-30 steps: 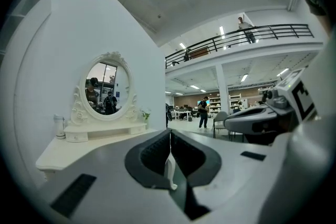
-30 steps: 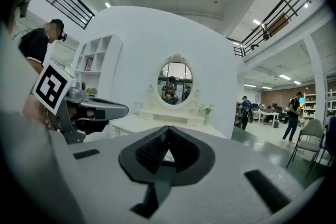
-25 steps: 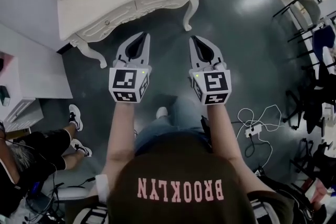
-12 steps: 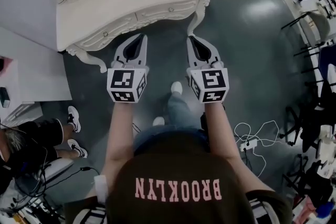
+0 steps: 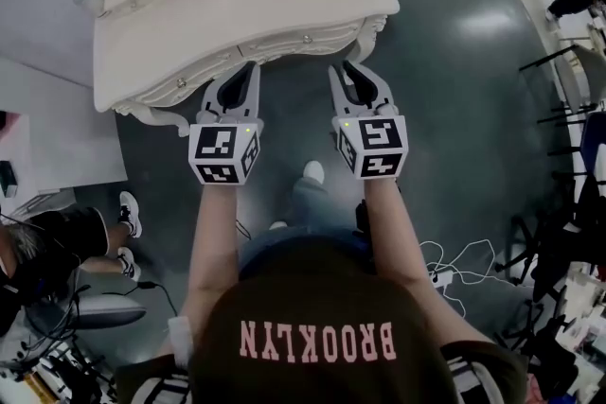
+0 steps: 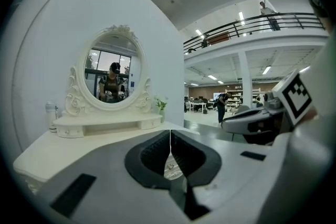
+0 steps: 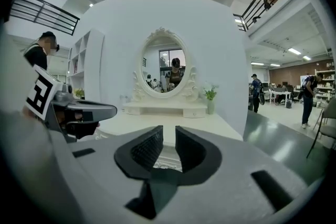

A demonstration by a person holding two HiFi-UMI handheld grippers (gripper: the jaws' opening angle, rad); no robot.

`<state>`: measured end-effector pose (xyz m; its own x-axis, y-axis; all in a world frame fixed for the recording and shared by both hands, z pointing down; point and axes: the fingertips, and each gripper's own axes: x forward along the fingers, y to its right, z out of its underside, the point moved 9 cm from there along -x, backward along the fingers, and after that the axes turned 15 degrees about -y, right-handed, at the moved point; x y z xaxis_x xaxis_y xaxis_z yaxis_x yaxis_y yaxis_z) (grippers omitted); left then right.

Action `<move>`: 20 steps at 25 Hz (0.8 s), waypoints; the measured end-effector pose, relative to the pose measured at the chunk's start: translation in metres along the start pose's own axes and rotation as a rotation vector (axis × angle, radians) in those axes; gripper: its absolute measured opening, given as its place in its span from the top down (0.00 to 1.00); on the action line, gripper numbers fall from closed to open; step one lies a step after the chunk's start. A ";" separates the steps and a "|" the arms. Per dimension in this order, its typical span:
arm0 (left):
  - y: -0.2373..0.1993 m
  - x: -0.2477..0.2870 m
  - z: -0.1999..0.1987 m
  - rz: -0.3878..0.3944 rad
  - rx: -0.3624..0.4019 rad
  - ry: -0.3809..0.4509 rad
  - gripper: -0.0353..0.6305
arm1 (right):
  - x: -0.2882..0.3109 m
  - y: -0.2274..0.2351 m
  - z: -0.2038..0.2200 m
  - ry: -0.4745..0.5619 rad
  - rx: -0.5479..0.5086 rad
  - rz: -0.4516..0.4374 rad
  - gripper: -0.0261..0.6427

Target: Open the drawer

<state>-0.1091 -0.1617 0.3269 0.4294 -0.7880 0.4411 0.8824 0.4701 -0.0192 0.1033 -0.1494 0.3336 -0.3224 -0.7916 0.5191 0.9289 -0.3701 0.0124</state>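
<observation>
Cream-painted wood forms the dressing counter. Its right-hand drawer front runs along the near edge on a line from 8 o'clock to 2 o'clock in the head view, with a small knob near its middle. Both tongs point at that edge from just below it. The right tongs are slightly spread, having just been opening, and nothing sits between them; the right gripper view shows only the carved front beyond the gap. The left tongs are pressed together and empty, with only a thin seam showing in the left gripper view.

The knob lies at about 10 o'clock from the right tongs and about 2 o'clock from the left tongs. It looks a little nearer the right ones, which are also the pair with a gap to take it. I judge the next move to be the right hand's: a short slide toward 10 o'clock to bracket the knob, then a pull square to the drawer's long axis, toward 5 o'clock.
</observation>
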 end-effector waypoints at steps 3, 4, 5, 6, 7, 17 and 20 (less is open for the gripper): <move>-0.003 0.018 -0.007 -0.022 -0.015 -0.017 0.94 | 0.021 0.015 -0.005 -0.029 0.003 -0.032 0.85; -0.004 0.025 -0.008 -0.029 -0.023 -0.024 0.94 | 0.029 0.020 -0.006 -0.042 0.006 -0.045 0.82; -0.005 0.031 -0.009 -0.036 -0.031 -0.031 0.94 | 0.038 0.025 -0.005 -0.057 0.009 -0.057 0.81; -0.006 0.036 -0.008 -0.044 -0.040 -0.037 0.94 | 0.046 0.028 -0.004 -0.074 0.010 -0.067 0.80; -0.006 0.041 -0.007 -0.051 -0.048 -0.042 0.94 | 0.054 0.031 -0.001 -0.092 0.005 -0.073 0.79; -0.016 0.076 0.005 -0.070 -0.088 -0.101 0.94 | 0.119 0.048 0.016 -0.221 0.004 -0.117 0.77; -0.017 0.085 0.008 -0.065 -0.091 -0.119 0.94 | 0.135 0.049 0.025 -0.256 0.018 -0.132 0.76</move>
<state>-0.0891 -0.2330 0.3718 0.3503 -0.7603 0.5470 0.9235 0.3777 -0.0663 0.1103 -0.2625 0.4256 -0.3862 -0.5881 0.7106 0.8858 -0.4513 0.1079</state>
